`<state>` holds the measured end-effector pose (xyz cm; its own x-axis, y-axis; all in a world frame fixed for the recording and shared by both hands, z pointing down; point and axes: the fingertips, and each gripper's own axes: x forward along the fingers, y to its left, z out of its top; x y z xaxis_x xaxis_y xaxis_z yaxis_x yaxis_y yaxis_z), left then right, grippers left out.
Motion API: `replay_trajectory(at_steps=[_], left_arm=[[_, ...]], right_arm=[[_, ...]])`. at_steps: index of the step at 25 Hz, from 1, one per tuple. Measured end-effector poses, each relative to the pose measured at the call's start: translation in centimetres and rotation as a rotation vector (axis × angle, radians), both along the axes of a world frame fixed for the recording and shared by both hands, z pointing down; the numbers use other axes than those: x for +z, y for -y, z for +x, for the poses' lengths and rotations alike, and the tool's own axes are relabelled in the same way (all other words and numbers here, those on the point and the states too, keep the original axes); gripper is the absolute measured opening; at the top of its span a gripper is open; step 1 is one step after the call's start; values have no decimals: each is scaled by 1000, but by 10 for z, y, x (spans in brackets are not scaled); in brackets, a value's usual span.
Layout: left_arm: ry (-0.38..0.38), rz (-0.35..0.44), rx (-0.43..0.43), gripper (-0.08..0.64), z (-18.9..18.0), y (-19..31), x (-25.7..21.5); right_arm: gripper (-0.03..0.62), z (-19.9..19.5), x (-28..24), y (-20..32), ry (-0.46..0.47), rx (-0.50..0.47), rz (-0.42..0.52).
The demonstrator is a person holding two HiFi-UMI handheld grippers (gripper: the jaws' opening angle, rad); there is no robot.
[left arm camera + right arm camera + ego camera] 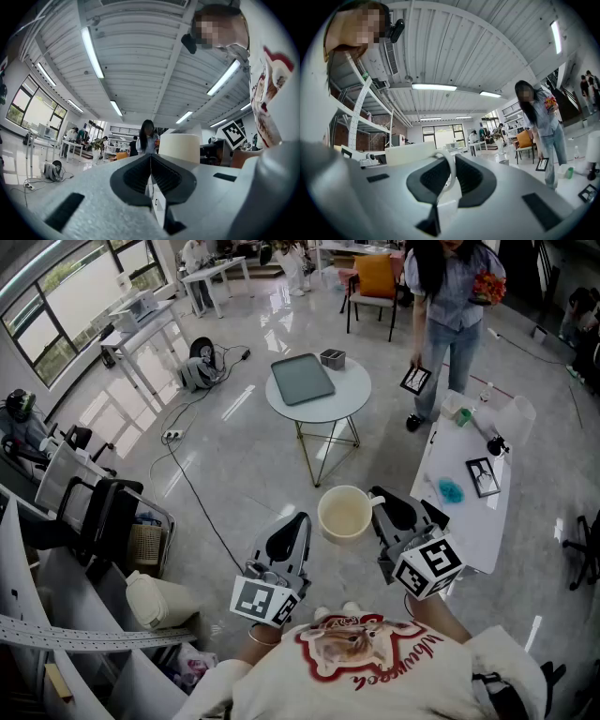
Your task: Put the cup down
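Cup point(344, 513) hangs midair, handle point(449, 169) clamped in the right claw point(379, 502), left claw point(300, 521) closed empty; reaching the far round table point(352, 395) seems next.

A round white table point(349, 397) on thin wire legs bears a grey rectangular tray point(302, 379) and, just beside it, a small dark square box point(332, 358). Right of that table in the head view stands a person in a blue shirt and jeans point(452, 310). Beyond the table is an orange-backed chair point(375, 279).
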<state>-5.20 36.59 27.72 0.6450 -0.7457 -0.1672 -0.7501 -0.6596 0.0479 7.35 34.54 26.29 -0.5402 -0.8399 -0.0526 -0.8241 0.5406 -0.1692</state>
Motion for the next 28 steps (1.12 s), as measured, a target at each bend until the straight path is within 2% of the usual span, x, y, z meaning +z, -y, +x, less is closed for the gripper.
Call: replay_trajectory(at_steps=[12, 16, 28], left_arm=[[10, 3, -1, 15, 10, 1, -1], [15, 0, -4, 15, 13, 1, 1], [11, -1, -37, 15, 35, 4, 4]], right_arm=[[51, 6, 2, 3, 6, -6, -1], [51, 9, 1, 1, -18, -2, 24], [51, 36, 2, 7, 1, -15, 33]])
